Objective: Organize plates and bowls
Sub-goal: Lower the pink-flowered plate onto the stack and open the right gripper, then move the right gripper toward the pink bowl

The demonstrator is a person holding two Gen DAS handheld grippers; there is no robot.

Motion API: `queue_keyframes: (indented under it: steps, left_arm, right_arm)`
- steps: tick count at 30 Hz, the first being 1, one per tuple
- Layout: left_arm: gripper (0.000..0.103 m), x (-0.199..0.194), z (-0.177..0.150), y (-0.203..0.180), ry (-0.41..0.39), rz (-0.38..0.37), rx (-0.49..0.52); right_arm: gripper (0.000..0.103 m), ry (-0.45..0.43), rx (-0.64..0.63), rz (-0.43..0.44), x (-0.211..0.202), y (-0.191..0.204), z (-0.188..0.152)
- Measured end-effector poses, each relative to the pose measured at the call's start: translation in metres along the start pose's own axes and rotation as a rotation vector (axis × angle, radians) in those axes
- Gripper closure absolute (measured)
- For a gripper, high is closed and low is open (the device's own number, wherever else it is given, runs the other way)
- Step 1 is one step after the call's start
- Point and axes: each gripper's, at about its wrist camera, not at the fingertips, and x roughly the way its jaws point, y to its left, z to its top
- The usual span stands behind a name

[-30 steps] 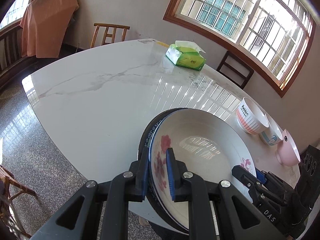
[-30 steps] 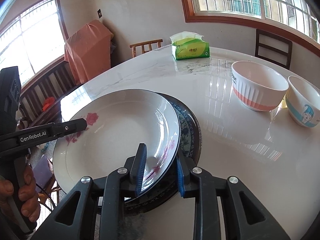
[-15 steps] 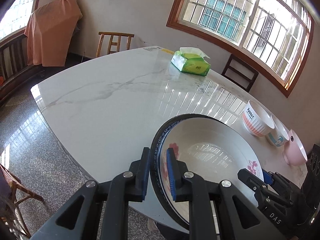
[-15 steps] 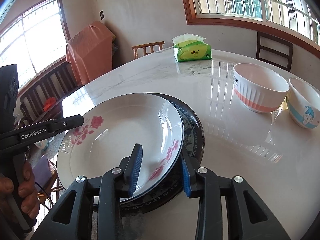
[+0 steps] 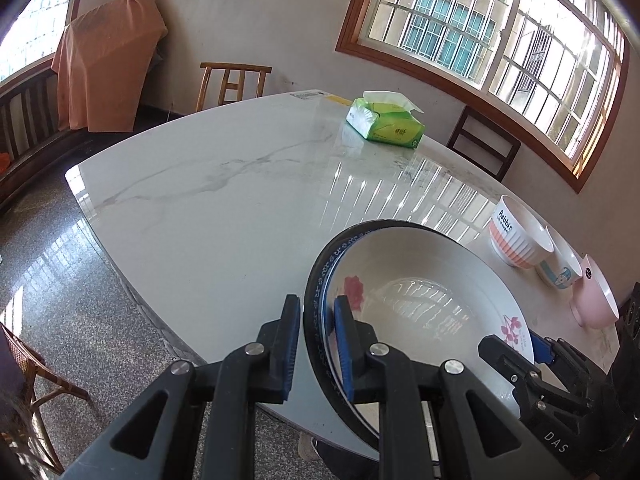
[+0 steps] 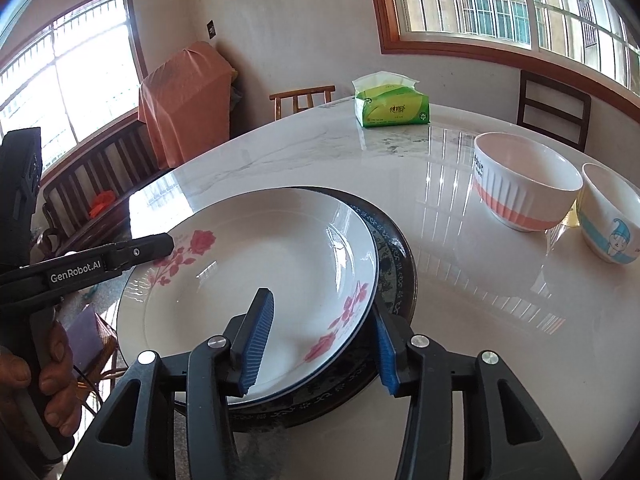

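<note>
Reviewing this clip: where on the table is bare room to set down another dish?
Free: the marble top between the green tissue pack and the stacked plates. Crowded: the right edge, with the orange-banded bowl, cartoon bowl and pink bowl.

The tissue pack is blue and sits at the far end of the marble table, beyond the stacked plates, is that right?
Not quite. The tissue pack is green, not blue, as the right wrist view shows clearly. The rest holds: it sits at the far end of the marble table, beyond the rose plate stacked on the dark patterned plate.
</note>
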Motion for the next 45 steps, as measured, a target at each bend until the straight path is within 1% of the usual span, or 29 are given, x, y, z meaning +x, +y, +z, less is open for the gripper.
queue_keyframes:
  steps: [3, 5, 7, 9, 12, 17, 19, 24, 28, 34, 37, 39, 42, 45]
  left_arm:
    - [0.082, 0.000, -0.001, -0.001, -0.004, 0.006, 0.004]
    - [0.080, -0.001, -0.001, -0.001, -0.009, 0.012, 0.006]
    - [0.080, 0.000, -0.001, -0.001, -0.009, 0.014, 0.009]
    - [0.079, 0.000, -0.002, 0.000, -0.008, 0.013, 0.005]
    - [0.079, -0.001, -0.002, 0.000, -0.008, 0.018, 0.008]
    - [0.079, -0.007, -0.004, -0.004, -0.013, 0.035, 0.025]
    - [0.079, -0.010, -0.005, -0.006, -0.016, 0.043, 0.036]
    - [0.078, -0.020, -0.008, -0.015, -0.032, 0.067, 0.071]
    - [0.078, -0.031, -0.012, -0.025, -0.052, 0.080, 0.104]
    - [0.078, -0.042, -0.022, -0.050, -0.061, 0.089, 0.182]
    - [0.078, -0.046, -0.028, -0.064, -0.063, 0.079, 0.214]
    - [0.078, -0.050, -0.032, -0.076, -0.068, 0.073, 0.242]
    - [0.077, -0.055, -0.040, -0.096, -0.086, 0.073, 0.295]
    - [0.077, -0.057, -0.048, -0.118, -0.090, 0.062, 0.348]
  right_arm:
    - [0.059, -0.014, -0.009, -0.031, -0.002, 0.002, -0.001]
    - [0.052, -0.040, -0.005, -0.052, -0.005, 0.002, -0.001]
    - [0.040, -0.080, -0.007, -0.082, -0.010, 0.003, -0.001]
    - [0.036, -0.107, -0.012, -0.084, -0.014, 0.003, -0.002]
    - [0.036, -0.142, 0.010, -0.079, -0.019, -0.002, -0.003]
    - [0.033, -0.171, 0.062, -0.068, -0.024, -0.013, -0.003]
    - [0.028, -0.183, 0.074, -0.059, -0.027, -0.016, -0.004]
    - [0.024, -0.215, 0.121, -0.051, -0.033, -0.025, -0.004]
    - [0.022, -0.236, 0.191, -0.050, -0.040, -0.040, -0.006]
    - [0.022, -0.254, 0.408, -0.052, -0.059, -0.085, -0.021]
    - [0.022, -0.262, 0.492, -0.073, -0.072, -0.106, -0.032]
    - [0.022, -0.278, 0.525, -0.103, -0.084, -0.117, -0.040]
    - [0.022, -0.299, 0.529, -0.166, -0.104, -0.128, -0.053]
    - [0.022, -0.303, 0.525, -0.254, -0.124, -0.141, -0.065]
